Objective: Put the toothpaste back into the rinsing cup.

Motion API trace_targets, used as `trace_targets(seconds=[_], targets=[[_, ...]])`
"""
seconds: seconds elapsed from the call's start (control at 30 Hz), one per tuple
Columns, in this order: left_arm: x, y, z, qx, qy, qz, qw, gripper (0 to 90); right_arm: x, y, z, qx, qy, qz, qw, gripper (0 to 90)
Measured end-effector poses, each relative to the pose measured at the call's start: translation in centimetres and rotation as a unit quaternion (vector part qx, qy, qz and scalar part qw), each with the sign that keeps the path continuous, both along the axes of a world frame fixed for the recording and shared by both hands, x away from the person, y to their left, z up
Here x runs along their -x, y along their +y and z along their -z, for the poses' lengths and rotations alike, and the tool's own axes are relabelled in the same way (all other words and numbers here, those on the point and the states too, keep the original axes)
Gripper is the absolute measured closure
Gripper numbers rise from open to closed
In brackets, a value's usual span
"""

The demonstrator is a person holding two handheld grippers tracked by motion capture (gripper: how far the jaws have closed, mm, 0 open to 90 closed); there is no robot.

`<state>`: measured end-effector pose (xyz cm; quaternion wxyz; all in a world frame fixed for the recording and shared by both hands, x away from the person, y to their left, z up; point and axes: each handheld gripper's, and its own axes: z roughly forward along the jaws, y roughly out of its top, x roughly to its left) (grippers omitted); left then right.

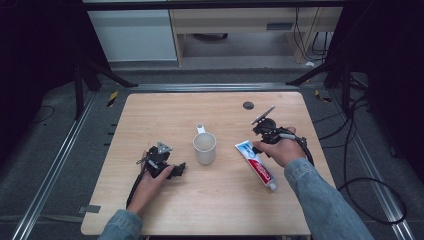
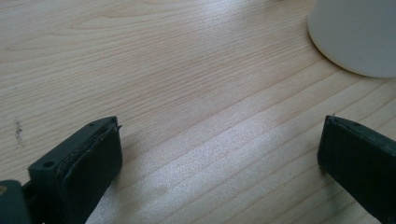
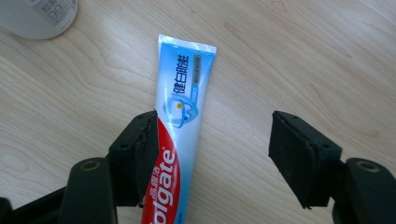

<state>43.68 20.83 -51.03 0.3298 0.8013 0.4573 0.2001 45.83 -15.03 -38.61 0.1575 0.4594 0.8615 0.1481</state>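
Observation:
A red, white and blue toothpaste tube (image 1: 259, 164) lies flat on the wooden table (image 1: 225, 210), right of a white cup (image 1: 204, 147) with a handle. My right gripper (image 1: 257, 148) hangs over the tube's flat end, open. In the right gripper view the tube (image 3: 182, 116) lies between the jaws of this gripper (image 3: 212, 140), close against the left jaw and well apart from the right one. My left gripper (image 1: 179, 170) rests low on the table left of the cup. Its jaws (image 2: 219, 140) stand wide open over bare wood, with the cup's base (image 2: 359, 37) ahead to the right.
A dark round grommet hole (image 1: 248, 105) sits in the table's far right part. The cup's base (image 3: 37, 16) shows at the top left of the right gripper view. Black frame legs and cables stand on the grey floor around the table.

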Motion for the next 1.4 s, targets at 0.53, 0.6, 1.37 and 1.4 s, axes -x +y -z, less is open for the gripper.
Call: trace_targets(seconds=[0.53, 0.6, 1.37, 1.4], targets=[[0.0, 0.0, 0.0, 0.000, -0.001, -0.001, 1.0000, 0.0, -1.2, 1.3, 1.5, -0.012, 0.037, -0.006, 0.9992, 39.9], [0.0, 0.0, 0.0, 0.000, -0.001, -0.001, 1.0000, 0.0, -1.3, 1.5, 1.8, -0.014, 0.042, -0.005, 0.9990, 41.0], [0.0, 0.0, 0.0, -0.001, -0.001, -0.001, 1.0000, 0.0, -3.2, 2.2, 5.9, -0.014, 0.124, 0.021, 0.9919, 42.4], [0.0, 0.0, 0.0, -0.001, -0.001, -0.001, 1.0000, 0.0, -3.4, 2.1, 6.2, -0.011, 0.126, 0.019, 0.9918, 42.5]])
